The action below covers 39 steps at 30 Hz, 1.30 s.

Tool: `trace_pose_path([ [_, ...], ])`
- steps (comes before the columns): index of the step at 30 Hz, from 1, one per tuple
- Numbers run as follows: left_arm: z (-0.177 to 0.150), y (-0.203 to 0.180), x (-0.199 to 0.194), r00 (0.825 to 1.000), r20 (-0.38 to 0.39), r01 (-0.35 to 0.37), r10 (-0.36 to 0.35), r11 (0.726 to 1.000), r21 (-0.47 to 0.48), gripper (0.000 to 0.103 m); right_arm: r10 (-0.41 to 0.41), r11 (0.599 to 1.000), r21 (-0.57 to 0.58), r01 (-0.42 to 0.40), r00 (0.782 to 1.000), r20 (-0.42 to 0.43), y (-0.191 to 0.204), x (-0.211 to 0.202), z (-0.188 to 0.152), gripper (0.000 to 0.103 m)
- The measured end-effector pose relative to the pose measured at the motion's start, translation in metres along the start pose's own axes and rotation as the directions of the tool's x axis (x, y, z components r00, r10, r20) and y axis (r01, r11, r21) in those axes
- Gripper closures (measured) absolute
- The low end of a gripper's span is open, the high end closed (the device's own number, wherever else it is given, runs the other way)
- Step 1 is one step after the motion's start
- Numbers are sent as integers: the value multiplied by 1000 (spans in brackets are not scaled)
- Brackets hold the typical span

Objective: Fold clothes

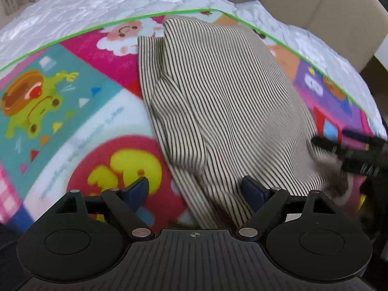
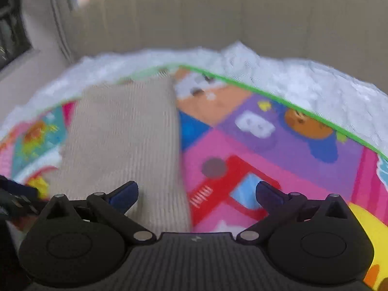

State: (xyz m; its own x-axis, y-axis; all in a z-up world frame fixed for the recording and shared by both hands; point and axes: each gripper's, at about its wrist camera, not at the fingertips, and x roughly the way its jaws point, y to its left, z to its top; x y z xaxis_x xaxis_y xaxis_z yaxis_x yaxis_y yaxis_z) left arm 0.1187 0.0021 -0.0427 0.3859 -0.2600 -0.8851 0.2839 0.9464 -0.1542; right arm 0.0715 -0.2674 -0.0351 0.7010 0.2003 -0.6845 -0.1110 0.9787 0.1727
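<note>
Striped cloth, a garment [image 1: 218, 101], lies on the colourful mat [image 1: 72, 111], and the mat lies on a white quilt [image 1: 97, 2]. The garment looks already folded lengthwise, with 1 flap lying over its left part. The left gripper [image 1: 196, 189] hangs just above the near edge of the garment with its 2 jaws wide apart and nothing between them. The right gripper [image 2: 196, 194] is also spread wide and holds nothing; it is at the near right edge of the garment, partly over the mat. The right view is blurred. I judge that 1 fold is finished and the next grasp is being prepared. The next move probably calls for both grippers to close on the near edge and carry it toward the far edge.
</note>
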Motion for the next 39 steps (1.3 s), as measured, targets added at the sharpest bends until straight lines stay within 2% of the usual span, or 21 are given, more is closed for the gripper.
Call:
trace_pose_path([
  [2, -6, -1, 0, 1000, -13, -14, 14, 1000, 3, 15, 32, 999, -4, -32, 999, -26, 5, -3, -2, 0],
  [5, -13, -6, 2, 999, -34, -36, 37, 999, 15, 15, -53, 996, -75, 42, 987, -150, 15, 10, -12, 0],
  [8, -21, -16, 0, 997, -28, -65, 67, 996, 62, 15, -77, 994, -94, 59, 976, -205, 17, 18, -15, 0],
  [14, -28, -21, -4, 995, 3, -96, 96, 992, 79, 12, -87, 991, -117, 67, 981, -174, 19, 11, -14, 0],
  [17, -28, -16, -3, 996, -3, -87, 87, 995, 51, 9, -69, 989, -134, 56, 993, -93, 23, -4, -14, 0],
  [19, -27, -12, -2, 997, -8, -76, 76, 997, 30, 8, -23, 989, -146, 15, 998, -54, 28, -12, -14, 0],
  [20, -27, -11, -2, 998, -9, -70, 70, 997, 22, 8, -15, 988, -156, 6, 998, -54, 31, -12, -16, 0],
  [24, -28, -10, -1, 998, -10, -59, 59, 998, 18, 6, -72, 975, -218, 34, 983, -169, 41, 9, -25, 0],
  [31, -28, -7, -1, 999, -12, -42, 42, 999, -6, 4, -77, 972, -233, 35, 982, -173, 44, 7, -26, 0],
  [37, -27, 4, -3, 1000, 8, -1, 1, 997, -78, 2, -106, 957, -286, 54, 980, -171, 51, 4, -30, 0],
  [39, -27, 8, -4, 1000, 14, 9, -8, 995, -103, 1, -120, 940, -337, 52, 975, -185, 56, 3, -33, 0],
])
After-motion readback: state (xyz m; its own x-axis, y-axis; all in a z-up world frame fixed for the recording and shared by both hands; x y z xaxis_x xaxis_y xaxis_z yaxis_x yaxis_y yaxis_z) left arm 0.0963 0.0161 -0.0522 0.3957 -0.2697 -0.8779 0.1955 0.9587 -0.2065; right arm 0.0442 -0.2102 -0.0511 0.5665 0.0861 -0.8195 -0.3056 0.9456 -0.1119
